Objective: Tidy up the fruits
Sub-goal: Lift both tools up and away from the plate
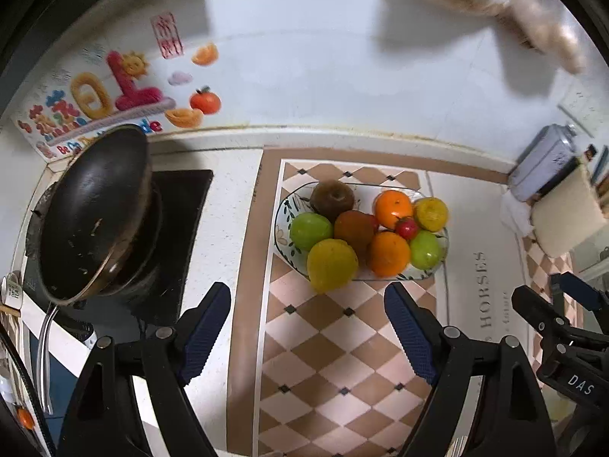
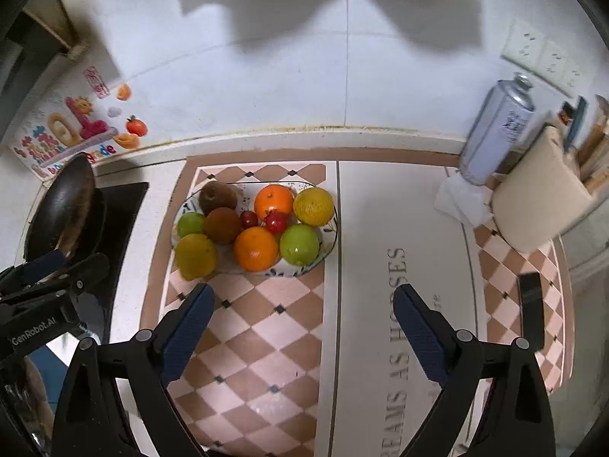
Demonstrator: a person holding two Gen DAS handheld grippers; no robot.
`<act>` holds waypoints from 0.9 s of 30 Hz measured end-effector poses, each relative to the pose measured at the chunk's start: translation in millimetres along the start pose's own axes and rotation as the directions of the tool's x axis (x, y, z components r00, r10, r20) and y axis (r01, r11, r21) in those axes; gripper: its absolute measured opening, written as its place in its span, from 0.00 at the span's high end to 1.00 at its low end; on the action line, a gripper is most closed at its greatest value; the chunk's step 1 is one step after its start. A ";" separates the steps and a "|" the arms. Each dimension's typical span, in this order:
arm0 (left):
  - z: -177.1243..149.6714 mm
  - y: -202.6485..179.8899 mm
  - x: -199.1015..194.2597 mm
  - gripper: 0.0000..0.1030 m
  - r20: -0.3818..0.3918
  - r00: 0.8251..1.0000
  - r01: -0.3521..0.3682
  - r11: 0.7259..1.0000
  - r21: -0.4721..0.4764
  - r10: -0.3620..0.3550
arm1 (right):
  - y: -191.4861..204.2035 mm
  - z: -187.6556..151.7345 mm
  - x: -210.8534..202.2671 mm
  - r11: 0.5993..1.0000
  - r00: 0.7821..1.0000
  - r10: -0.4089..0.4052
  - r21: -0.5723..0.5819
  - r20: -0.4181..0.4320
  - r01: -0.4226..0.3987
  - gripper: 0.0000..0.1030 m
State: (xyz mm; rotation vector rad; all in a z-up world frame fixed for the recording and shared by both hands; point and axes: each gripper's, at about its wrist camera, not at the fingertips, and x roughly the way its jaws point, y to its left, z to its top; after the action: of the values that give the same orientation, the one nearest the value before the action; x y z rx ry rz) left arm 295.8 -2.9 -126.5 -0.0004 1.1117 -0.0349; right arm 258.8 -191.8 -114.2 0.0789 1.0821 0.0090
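Observation:
A patterned glass plate point(image 1: 282, 224) point(image 2: 330, 240) on the checked mat holds several fruits: two oranges point(image 1: 389, 253) point(image 2: 255, 248), green apples point(image 1: 310, 230) point(image 2: 299, 243), yellow fruits point(image 1: 332, 263) point(image 2: 313, 205), brown kiwis point(image 1: 332, 195) point(image 2: 221, 225) and small red fruits point(image 1: 406, 227) point(image 2: 276, 221). My left gripper point(image 1: 307, 304) is open and empty, just in front of the plate. My right gripper point(image 2: 302, 304) is open and empty, in front of the plate's right side. Each gripper shows at the edge of the other's view point(image 1: 563, 304) point(image 2: 57, 266).
A black wok point(image 1: 95, 213) point(image 2: 66, 205) sits on the stove at the left. A spray can point(image 2: 495, 133) point(image 1: 540, 163), a beige pad point(image 2: 540, 190) and white tissue point(image 2: 460, 200) stand at the back right. A dark phone point(image 2: 531, 310) lies at the right. The tiled wall is behind.

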 end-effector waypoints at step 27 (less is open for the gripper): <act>-124.5 17.7 -174.6 0.20 0.249 0.968 0.021 0.997 0.073 -0.039 | 24.8 -131.7 -198.6 1.000 0.964 0.002 0.008 0.265 -0.004 0.01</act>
State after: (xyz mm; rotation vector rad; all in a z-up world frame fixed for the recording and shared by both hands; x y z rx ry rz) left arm 107.4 21.9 -25.6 0.0395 0.8572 -0.0984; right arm 50.2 -168.3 1.1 0.0870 0.8137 -0.0035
